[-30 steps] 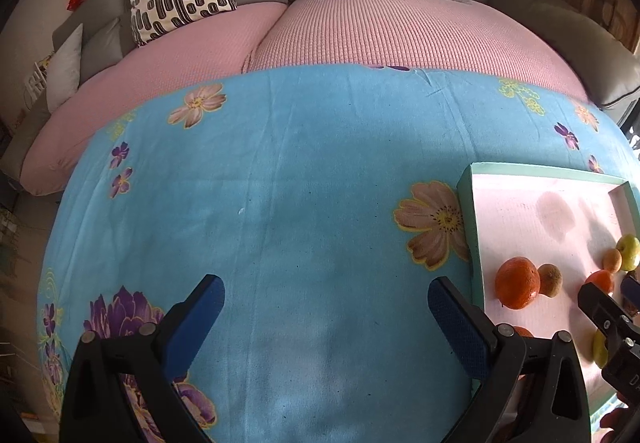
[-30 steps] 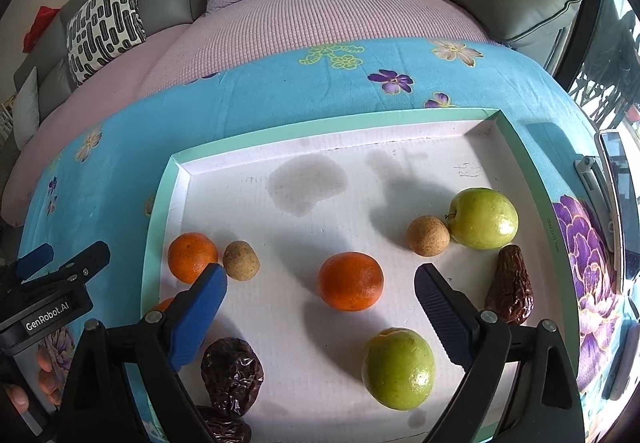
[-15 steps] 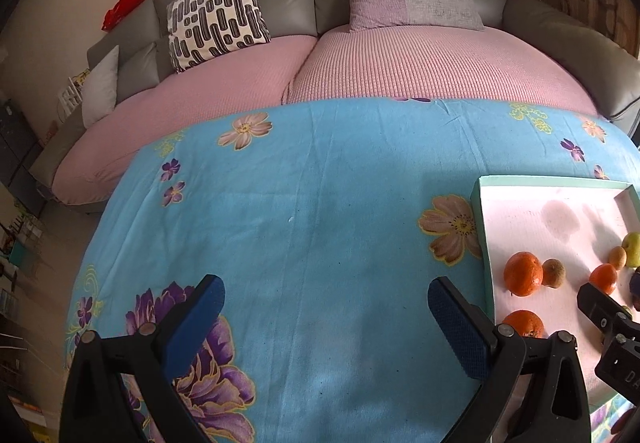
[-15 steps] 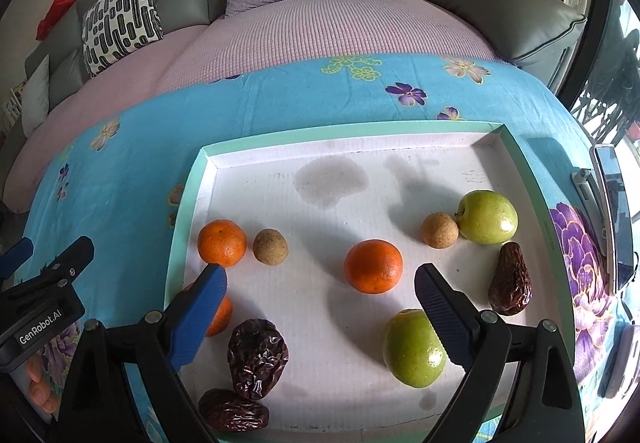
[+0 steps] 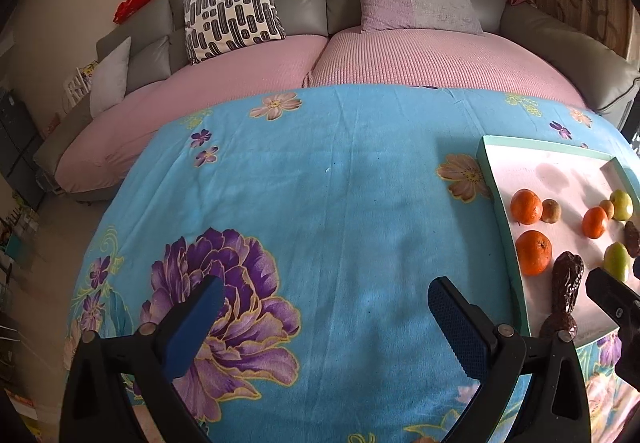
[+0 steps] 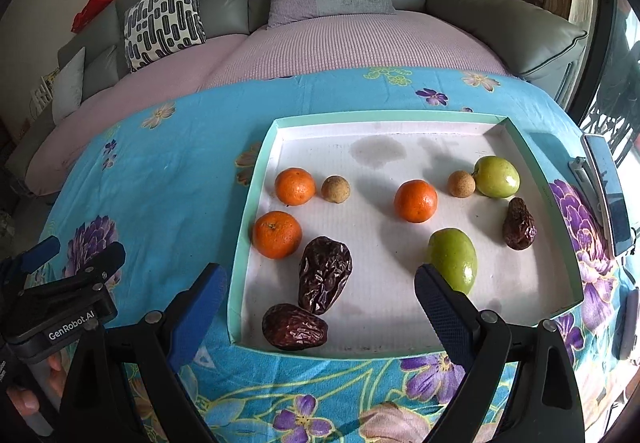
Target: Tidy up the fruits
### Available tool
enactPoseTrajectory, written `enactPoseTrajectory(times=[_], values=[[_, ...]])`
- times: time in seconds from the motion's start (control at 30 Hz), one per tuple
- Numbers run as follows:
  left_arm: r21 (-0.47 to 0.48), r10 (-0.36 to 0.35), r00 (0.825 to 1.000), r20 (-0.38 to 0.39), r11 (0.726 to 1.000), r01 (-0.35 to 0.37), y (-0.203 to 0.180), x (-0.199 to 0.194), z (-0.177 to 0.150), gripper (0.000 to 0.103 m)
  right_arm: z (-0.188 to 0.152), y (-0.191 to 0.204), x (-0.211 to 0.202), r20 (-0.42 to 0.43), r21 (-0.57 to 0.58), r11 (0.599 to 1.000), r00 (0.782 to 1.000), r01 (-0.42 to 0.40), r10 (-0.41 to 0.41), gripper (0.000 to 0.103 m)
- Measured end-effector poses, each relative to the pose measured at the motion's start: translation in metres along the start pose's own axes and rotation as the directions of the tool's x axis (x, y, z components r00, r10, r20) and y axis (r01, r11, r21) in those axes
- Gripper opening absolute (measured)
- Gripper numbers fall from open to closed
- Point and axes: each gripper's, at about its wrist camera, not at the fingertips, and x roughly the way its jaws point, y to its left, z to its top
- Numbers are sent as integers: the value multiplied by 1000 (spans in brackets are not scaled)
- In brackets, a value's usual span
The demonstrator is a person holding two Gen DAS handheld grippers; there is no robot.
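Fruits are sitting in a white tray with a green rim, and the tray is lying on a blue flowery blanket. Three oranges are in there: one near the left wall, one just in front of it, and one in the middle. A small brown fruit is sitting just beside the back-left orange, and another small brown fruit is touching a round green fruit. A longer green fruit is lying nearer the front. Three dark wrinkly dates are in the tray too: a big one, one by the front edge touching it, and one on the right side. The right gripper is hovering over the front of the tray with its two blue fingers spread wide and holding nothing. The two front dates are showing between its fingers, and the right finger is covering the bottom of the long green fruit. The left gripper is hanging over the bare blanket, also spread wide and holding nothing. The tray and its fruits are lying off to the right of its right finger, with no fruit between its fingers. A purple flower print is showing under its left finger. A phone is lying on the blanket just right of the tray.
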Motion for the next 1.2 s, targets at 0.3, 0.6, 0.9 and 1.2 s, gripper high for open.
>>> enactPoseTrajectory(times=[0.3,0.6,0.9,1.2], values=[[4,3,999,-44,1000,-3,8,-3,-21,103,-10,2,-3,9,-22,1000,1000,13,-13,95],[-12,-32,997,-69,999,31,12,1,-18,103,-9,1,1,4,-22,999,1000,29,-28,95],[-16,-48,995,-93,999,46,10,4,-19,103,-11,4,-1,5,-30,999,999,36,-36,95],[-38,-73,990,-121,997,69,11,8,-19,103,-12,5,0,-4,-36,998,999,42,-43,95]])
